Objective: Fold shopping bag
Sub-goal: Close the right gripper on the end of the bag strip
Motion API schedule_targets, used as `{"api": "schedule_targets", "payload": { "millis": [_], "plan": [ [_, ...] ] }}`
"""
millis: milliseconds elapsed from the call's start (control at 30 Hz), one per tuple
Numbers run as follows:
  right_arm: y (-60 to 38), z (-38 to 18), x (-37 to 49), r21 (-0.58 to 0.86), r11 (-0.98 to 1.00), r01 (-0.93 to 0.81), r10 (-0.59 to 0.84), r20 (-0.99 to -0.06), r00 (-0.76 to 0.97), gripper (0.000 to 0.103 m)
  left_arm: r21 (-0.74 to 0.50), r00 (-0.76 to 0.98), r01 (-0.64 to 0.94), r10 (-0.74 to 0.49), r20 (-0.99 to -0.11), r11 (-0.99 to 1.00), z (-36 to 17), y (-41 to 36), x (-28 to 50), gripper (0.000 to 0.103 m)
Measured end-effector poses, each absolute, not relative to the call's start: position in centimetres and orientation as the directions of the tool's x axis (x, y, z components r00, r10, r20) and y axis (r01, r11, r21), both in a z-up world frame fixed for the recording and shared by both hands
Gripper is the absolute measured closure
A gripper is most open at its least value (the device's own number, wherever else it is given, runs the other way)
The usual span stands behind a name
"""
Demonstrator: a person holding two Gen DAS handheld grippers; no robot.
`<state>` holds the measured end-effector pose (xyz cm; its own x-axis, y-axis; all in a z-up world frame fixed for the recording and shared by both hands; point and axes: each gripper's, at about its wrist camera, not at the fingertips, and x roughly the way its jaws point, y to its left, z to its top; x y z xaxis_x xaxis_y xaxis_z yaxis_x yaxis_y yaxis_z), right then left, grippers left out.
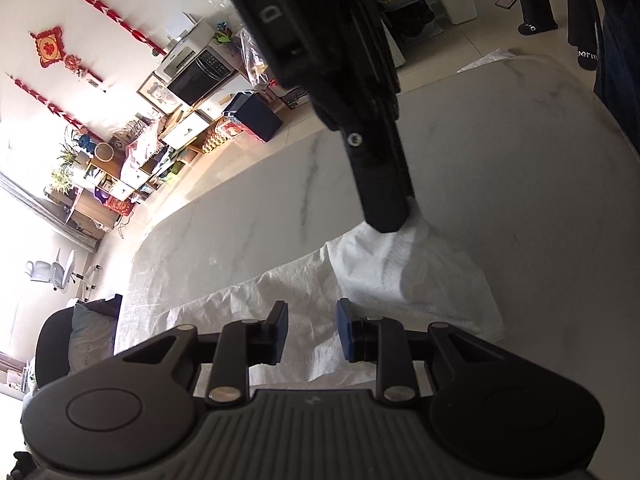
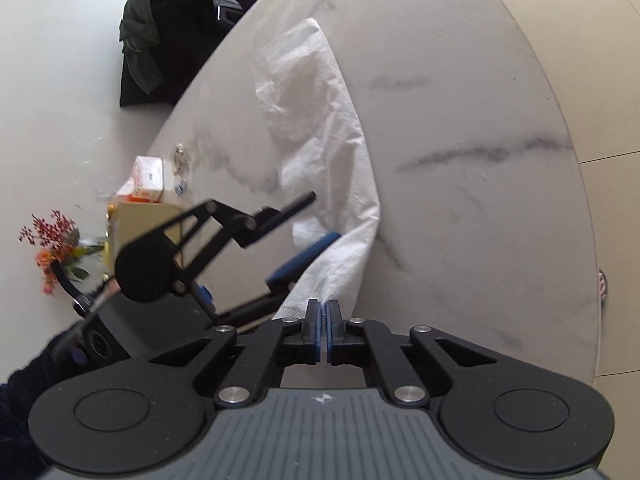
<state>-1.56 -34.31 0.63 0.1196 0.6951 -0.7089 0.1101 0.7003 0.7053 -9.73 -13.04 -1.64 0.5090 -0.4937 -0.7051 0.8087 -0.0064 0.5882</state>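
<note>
The shopping bag was white with a fine crinkled texture. The table was white marble with grey veins. Both grippers were black, with blue pads.

White marble bench w/ grey veins, beige tile floor. Cluttered wooden shelves along white wall (red hanging decorations), bright window light at left.

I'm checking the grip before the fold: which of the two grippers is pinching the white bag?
The right gripper: its blue pads are shut on an edge of the white bag. The left gripper stands open over the bag, holding nothing.
</note>
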Motion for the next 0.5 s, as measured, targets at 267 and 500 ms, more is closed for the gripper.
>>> {"api": "schedule_targets", "payload": {
  "millis": [267,500],
  "plan": [
    [-35.6,-1.0,-2.4,0.718,0.681,0.145,0.711,-0.695,0.104,0.062,0.592,0.509,0.806,-0.499,-0.701,-0.009,-1.7,-12.7,-9.9,0.077],
    [-36.4,-3.0,-3.7,0.731,0.647,0.216,0.729,-0.676,0.106,0.062,0.579,0.499,0.815,-0.504,-0.705,-0.002,-1.5,-12.5,-9.7,0.077]
  ]
}}
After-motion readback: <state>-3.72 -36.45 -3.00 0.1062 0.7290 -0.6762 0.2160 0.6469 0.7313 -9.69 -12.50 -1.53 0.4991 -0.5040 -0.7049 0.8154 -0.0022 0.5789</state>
